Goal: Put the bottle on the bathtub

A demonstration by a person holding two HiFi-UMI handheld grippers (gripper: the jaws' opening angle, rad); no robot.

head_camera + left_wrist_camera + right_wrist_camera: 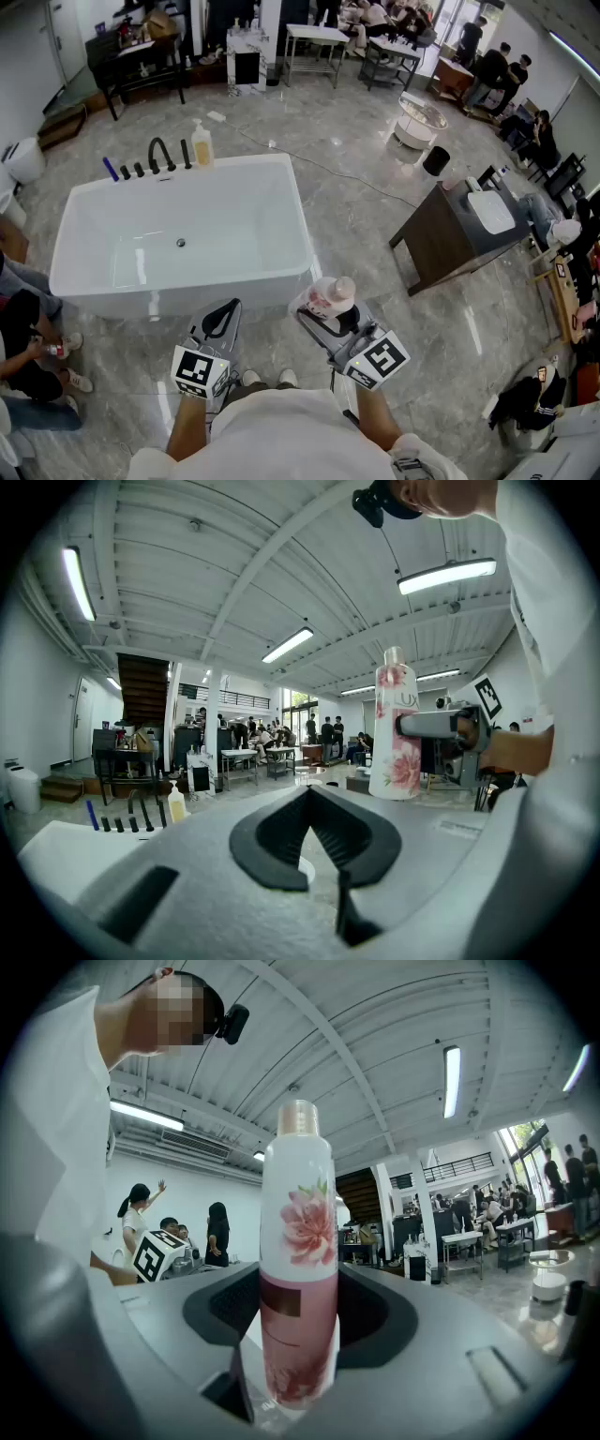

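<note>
A white bottle (334, 294) with pink flowers and a pinkish cap stands upright in my right gripper (324, 306), which is shut on its lower body (298, 1269). It hangs over the floor just off the near right corner of the white bathtub (302, 228). My left gripper (224, 317) is shut with nothing in it, close to the tub's near wall. The left gripper view shows the bottle (394, 726) to the right, held by the right gripper (441, 726), and the tub rim (52, 853) at lower left.
Black taps (157, 156) and a yellow soap dispenser (201, 145) stand on the tub's far rim. A dark cabinet with a white basin (459, 230) stands to the right. A person crouches at the left (23, 347). Tables and people fill the back of the room.
</note>
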